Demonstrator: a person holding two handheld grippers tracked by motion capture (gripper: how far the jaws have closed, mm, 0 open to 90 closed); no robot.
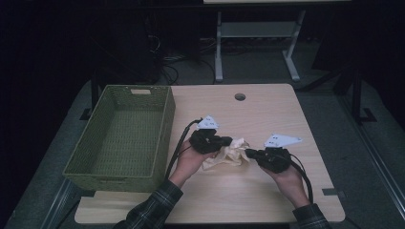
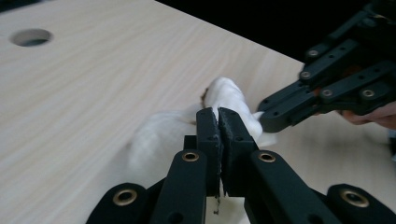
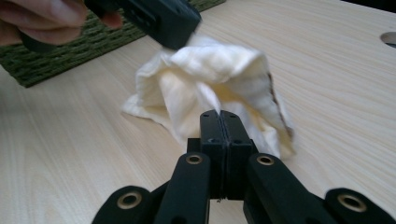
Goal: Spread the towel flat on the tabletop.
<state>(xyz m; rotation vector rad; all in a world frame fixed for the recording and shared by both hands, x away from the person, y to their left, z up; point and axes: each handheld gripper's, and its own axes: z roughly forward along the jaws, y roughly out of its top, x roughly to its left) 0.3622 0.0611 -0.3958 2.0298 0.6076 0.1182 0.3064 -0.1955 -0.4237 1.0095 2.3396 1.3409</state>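
Your left gripper (image 2: 218,112) has its jaws pressed together on one edge of the cream cloth (image 1: 230,152), and your right gripper (image 3: 220,113) pinches the opposite edge. Crumpled between them, the cloth sits on the wooden table (image 1: 267,109), right of the green wicker basket (image 1: 125,138).

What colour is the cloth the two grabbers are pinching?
Cream-white cloth, with a brownish edge; the right gripper view shows it best.
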